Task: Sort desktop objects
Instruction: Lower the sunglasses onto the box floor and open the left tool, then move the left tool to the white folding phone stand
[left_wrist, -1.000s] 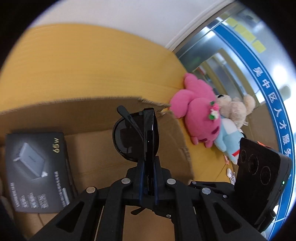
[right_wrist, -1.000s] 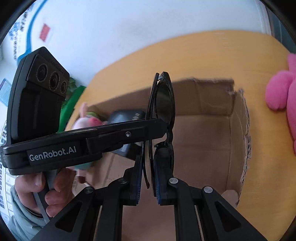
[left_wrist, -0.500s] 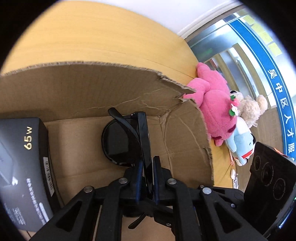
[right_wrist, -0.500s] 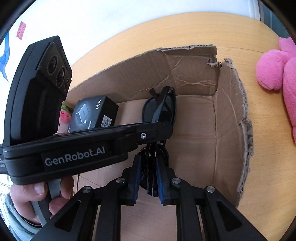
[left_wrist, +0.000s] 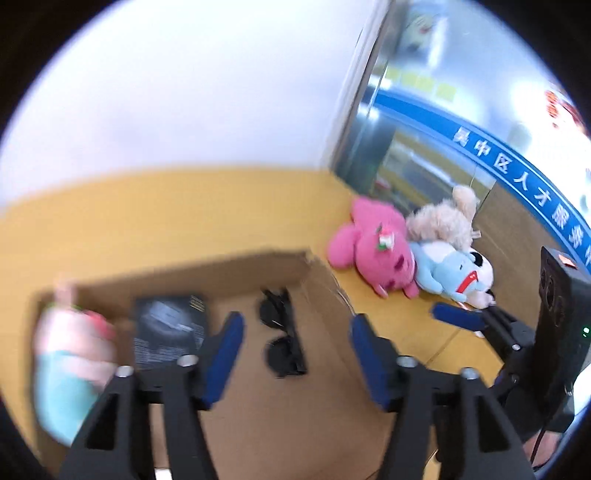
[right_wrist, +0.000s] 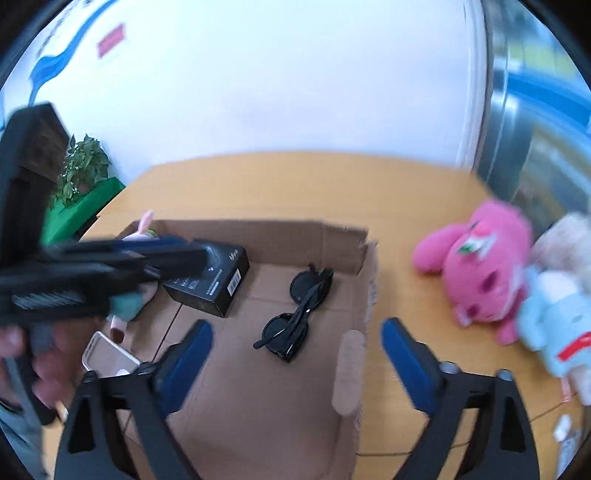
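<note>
Black sunglasses lie folded on the floor of the open cardboard box. My left gripper is open and empty, raised above the box with the sunglasses between its fingers in the view. My right gripper is open and empty too, above the box's near right side. A black charger box and a pink-and-teal plush lie at the box's left. The left gripper's body crosses the right wrist view.
A pink plush, a beige plush and a light-blue plush lie on the yellow table right of the box. A phone lies in the box's near left. A plant stands at far left.
Both grippers opened and let go of the sunglasses, which now lie on the box floor. Both grippers have risen and pulled back from the box.
</note>
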